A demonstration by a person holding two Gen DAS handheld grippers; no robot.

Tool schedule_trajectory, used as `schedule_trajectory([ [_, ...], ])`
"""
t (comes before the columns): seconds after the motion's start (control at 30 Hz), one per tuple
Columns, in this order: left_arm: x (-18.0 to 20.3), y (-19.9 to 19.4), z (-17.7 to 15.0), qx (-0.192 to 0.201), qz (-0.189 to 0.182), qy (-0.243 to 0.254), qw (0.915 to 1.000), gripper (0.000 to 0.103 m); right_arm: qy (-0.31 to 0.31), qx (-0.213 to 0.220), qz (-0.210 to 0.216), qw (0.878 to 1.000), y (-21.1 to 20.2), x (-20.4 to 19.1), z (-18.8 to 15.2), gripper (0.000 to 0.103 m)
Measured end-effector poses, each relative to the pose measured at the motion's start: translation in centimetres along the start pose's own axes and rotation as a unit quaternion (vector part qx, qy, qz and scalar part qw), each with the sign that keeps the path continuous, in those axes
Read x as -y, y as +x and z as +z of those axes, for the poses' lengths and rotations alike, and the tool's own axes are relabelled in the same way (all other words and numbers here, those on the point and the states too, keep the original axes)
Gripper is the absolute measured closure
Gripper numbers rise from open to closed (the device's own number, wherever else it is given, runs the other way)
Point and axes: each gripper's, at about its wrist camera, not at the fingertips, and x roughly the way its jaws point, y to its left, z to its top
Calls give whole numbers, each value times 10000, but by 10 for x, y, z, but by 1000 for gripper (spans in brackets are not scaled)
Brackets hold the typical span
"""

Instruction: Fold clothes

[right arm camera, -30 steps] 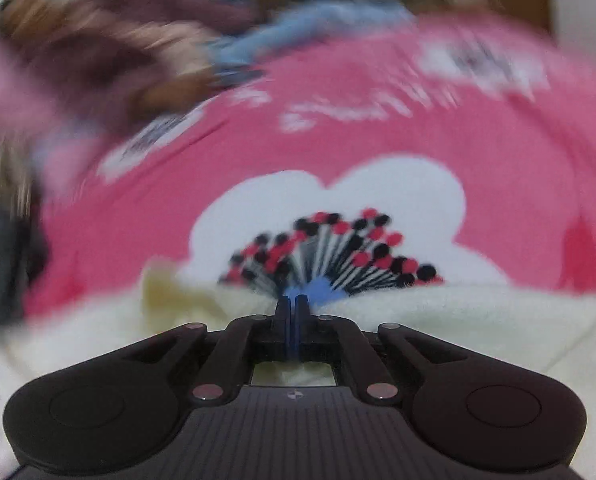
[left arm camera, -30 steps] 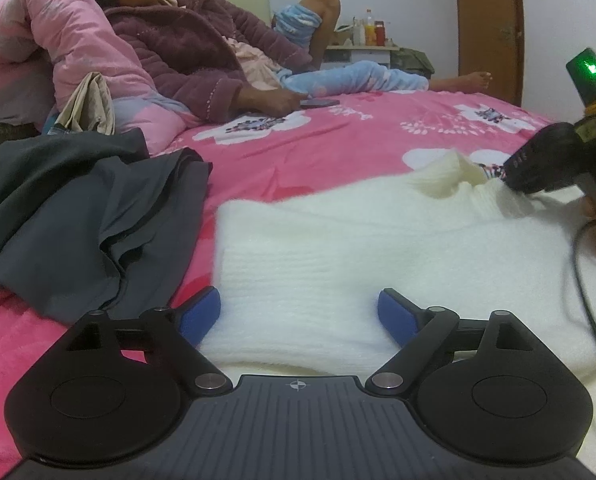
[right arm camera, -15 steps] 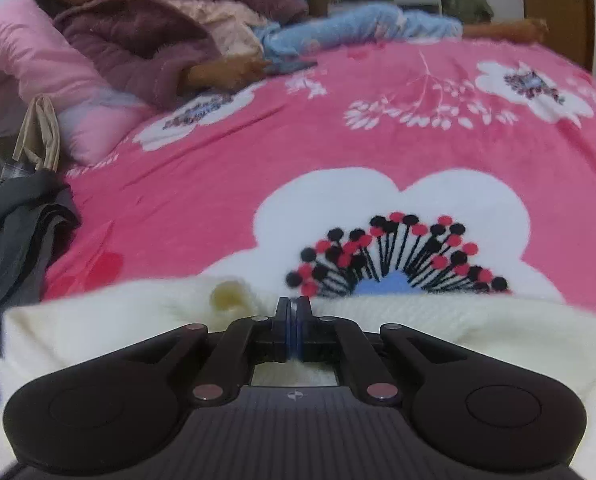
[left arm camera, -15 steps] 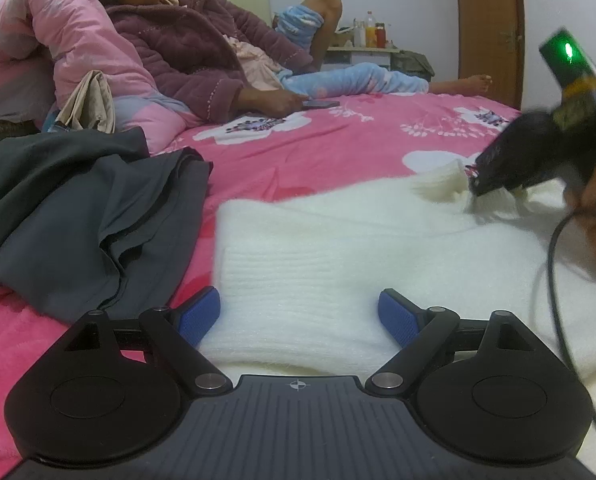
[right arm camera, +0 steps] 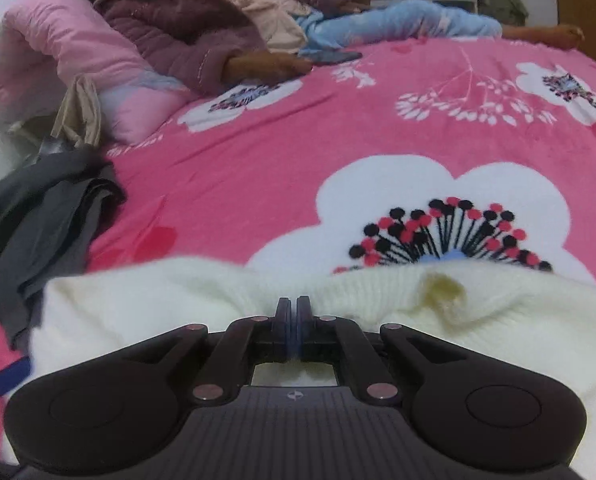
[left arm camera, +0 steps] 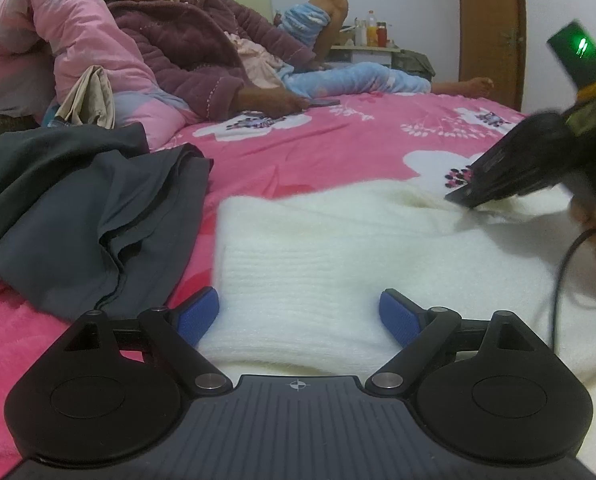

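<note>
A cream knit sweater lies spread on the pink flowered bed; it also shows in the right wrist view. My left gripper is open, its blue pads resting over the sweater's near edge with nothing between them. My right gripper has its jaws closed together over the sweater's far part, near the neck opening; whether cloth is pinched is hidden. In the left wrist view the right gripper touches the sweater at the far right.
A heap of dark grey clothes lies left of the sweater, also in the right wrist view. A person reclines on pink pillows at the bed's far side. A wooden door stands behind.
My right gripper has shifted left along the sweater's far edge and tilted; the neck opening now sits to its right. My left gripper has stayed still and open.
</note>
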Motion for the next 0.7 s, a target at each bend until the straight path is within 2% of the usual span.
schedule_trajectory([
  [0.03, 0, 0, 0, -2, -4, -6, 10000, 14, 86, 47, 17, 10000, -8, 4, 4, 102],
  [0.1, -1, 0, 0, -2, -6, -12, 10000, 14, 422, 409, -49, 9983, -23, 16, 10, 102],
  [0.2, 0, 1, 0, -6, -4, -9, 10000, 13, 1073, 830, -184, 9906, -35, 42, 13, 102],
  [0.23, 0, 1, 0, -8, -3, -8, 10000, 13, 1203, 707, -315, 9897, -27, 53, 8, 102],
  [0.27, 0, 1, 0, -10, 0, -7, 10000, 13, 1282, 406, -433, 9900, -13, 63, 1, 103],
  [0.3, 0, 1, 0, -15, 5, -3, 10000, 13, 1380, 317, -351, 9893, -4, 71, -10, 103],
  [0.33, 0, 1, 0, -21, 12, -1, 10000, 12, 1602, 421, -164, 9861, -9, 78, -17, 103],
  [0.4, -1, 2, 0, -39, 8, -27, 10000, 12, 2115, 498, 136, 9760, -36, 83, -25, 102],
  [0.47, -3, 3, 1, -66, -10, -67, 10000, 11, 2370, 714, 484, 9677, -73, 80, -38, 101],
  [0.57, -8, -2, 5, -139, -31, -194, 9997, 11, 2196, 986, 682, 9682, -141, 63, -76, 98],
  [0.6, -10, -7, 7, -172, -12, -229, 9996, 11, 2144, 1020, 697, 9689, -164, 59, -93, 95],
  [0.67, -13, -22, 10, -254, 1, -262, 9993, 11, 2103, 1100, 659, 9692, -210, 53, -131, 71],
  [0.7, -15, -32, 10, -282, -11, -276, 9992, 11, 2114, 1168, 565, 9688, -230, 49, -153, 69],
])
